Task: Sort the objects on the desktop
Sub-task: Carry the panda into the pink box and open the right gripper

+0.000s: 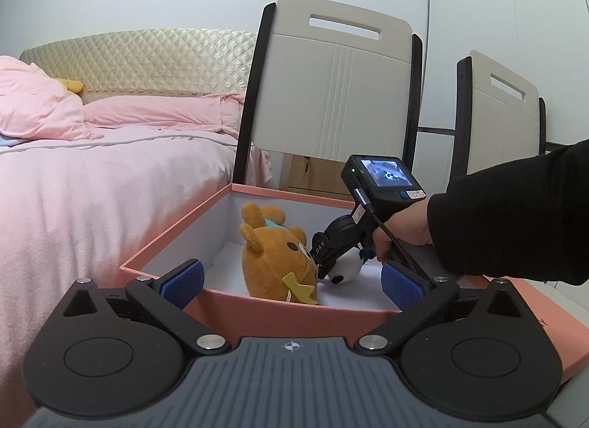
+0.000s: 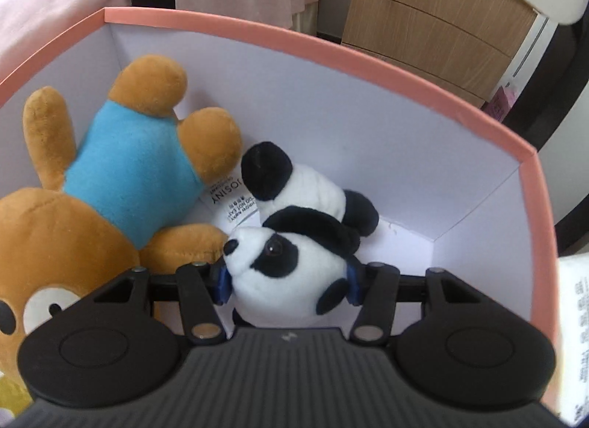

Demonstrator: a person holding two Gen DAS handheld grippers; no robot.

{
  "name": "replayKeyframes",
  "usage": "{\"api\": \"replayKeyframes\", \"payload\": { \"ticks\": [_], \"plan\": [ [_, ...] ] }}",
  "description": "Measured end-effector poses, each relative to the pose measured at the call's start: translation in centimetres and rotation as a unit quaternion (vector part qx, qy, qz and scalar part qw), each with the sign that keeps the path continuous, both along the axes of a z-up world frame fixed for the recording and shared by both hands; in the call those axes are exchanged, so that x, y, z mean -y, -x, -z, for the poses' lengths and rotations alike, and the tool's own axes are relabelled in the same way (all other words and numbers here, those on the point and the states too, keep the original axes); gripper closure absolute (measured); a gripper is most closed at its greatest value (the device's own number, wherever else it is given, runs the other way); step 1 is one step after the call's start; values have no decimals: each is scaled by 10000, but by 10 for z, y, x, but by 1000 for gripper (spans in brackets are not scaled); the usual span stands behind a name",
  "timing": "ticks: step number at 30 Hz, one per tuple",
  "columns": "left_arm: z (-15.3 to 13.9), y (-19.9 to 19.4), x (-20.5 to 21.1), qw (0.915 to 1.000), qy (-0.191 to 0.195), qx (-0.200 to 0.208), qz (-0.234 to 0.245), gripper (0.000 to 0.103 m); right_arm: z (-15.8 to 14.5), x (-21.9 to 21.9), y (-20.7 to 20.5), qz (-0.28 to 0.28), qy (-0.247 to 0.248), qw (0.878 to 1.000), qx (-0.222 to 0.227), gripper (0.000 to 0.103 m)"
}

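A pink box [image 1: 279, 312] with white inner walls holds a brown plush bear [image 1: 276, 255] in a blue shirt. My right gripper [image 2: 288, 282] is inside the box [image 2: 416, 82], shut on the head of a black-and-white plush panda [image 2: 294, 262], whose body hangs toward the box floor beside the bear [image 2: 121, 170]. In the left wrist view the right gripper [image 1: 324, 266] reaches in from the right with the panda [image 1: 344, 269] at its tips. My left gripper [image 1: 291, 282] is open and empty, just above the box's near wall.
A bed with pink bedding [image 1: 92, 177] lies to the left of the box. Two chairs [image 1: 338, 89] stand behind it. A wooden drawer cabinet [image 2: 434, 12] is beyond the box's far wall. A white printed item [image 2: 578, 317] sits at the box's right.
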State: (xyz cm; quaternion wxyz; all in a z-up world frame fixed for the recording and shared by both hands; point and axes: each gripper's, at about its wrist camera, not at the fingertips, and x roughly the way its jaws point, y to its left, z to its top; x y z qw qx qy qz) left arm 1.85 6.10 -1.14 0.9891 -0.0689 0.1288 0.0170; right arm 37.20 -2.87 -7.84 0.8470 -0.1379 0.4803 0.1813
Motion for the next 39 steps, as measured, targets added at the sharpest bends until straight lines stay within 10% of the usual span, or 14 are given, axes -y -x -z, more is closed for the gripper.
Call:
{"api": "replayKeyframes", "payload": {
  "ticks": [11, 21, 28, 39],
  "plan": [
    [0, 1, 3, 9999, -96, 44, -41, 0, -65, 24, 35, 243, -793, 9956, 426, 1],
    [-1, 4, 11, 9996, -239, 117, -17, 0, -139, 97, 151, 460, -1651, 9745, 1449, 0],
    [-1, 8, 21, 9989, -422, 198, 17, 0, -130, 142, 242, 539, -1825, 9428, 2736, 0],
    [0, 11, 27, 9989, -415, 202, -48, 0, -84, 188, 289, 1263, -2590, 9141, 2852, 0]
  ]
}}
